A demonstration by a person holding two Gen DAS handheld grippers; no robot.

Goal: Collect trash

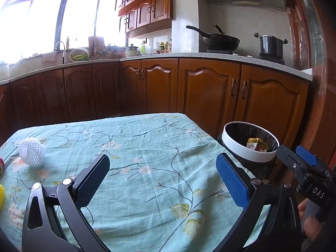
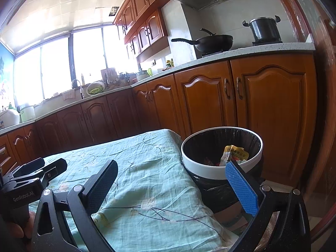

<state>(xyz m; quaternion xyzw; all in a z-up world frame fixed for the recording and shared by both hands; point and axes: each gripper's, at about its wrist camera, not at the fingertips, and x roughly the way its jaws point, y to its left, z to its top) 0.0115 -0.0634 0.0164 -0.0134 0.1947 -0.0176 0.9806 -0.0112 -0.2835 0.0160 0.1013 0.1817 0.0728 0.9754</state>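
white foam net [image 1: 31, 151] on the far left of the floral tablecloth [image 1: 147, 147], loose, nothing touching it; a red can edge [image 1: 1, 164] and something yellow [image 1: 1, 195] at the frame's left margin. bin [image 2: 220, 168] with wrapper [image 2: 233, 153] inside stands off the table's right side. left gripper [image 1: 162, 176] wide, empty; right gripper [image 2: 172, 187] wide, empty, near the bin. likely next: left swings over the net, straddles it, closes gently since foam crushes.
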